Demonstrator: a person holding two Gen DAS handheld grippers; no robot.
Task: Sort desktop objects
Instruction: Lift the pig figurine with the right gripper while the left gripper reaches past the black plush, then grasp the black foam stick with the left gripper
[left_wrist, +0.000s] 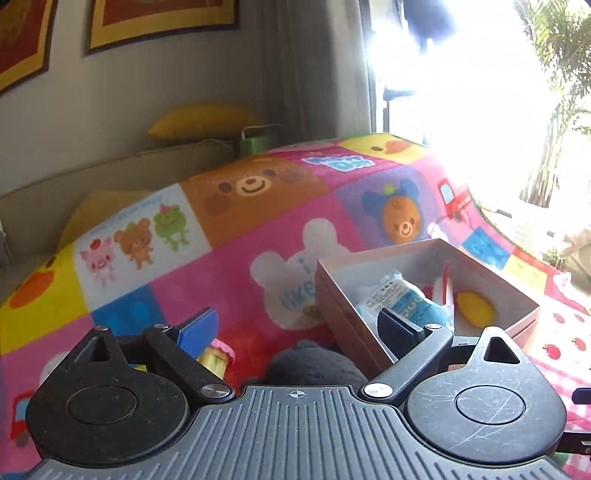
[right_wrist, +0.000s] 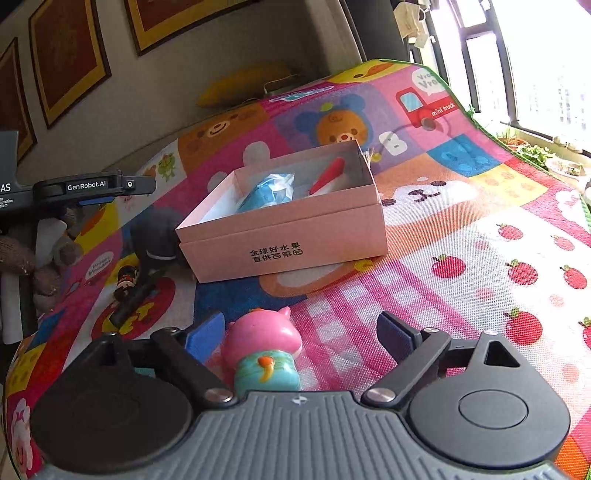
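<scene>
In the right wrist view my right gripper (right_wrist: 300, 332) is open low over the play mat (right_wrist: 461, 258). A pink pig toy with a teal body (right_wrist: 262, 347) lies between its blue pads, close to the left pad; the right pad stands well clear of it. Beyond sits a pink cardboard box (right_wrist: 284, 236) holding a blue packet (right_wrist: 266, 192) and a red carrot-shaped item (right_wrist: 328, 175). My left gripper (left_wrist: 297, 328) is open beside the same box (left_wrist: 347, 328), with a dark grey plush (left_wrist: 314, 363) below its fingers. A yellow piece (left_wrist: 476, 308) also lies in the box.
Left of the box lie the dark plush (right_wrist: 159, 236), a small bottle (right_wrist: 125, 280), a black object (right_wrist: 129, 306) and a brown knitted toy (right_wrist: 14, 251). The left gripper's black body (right_wrist: 88, 185) hangs above them. A window with plants borders the mat's right edge.
</scene>
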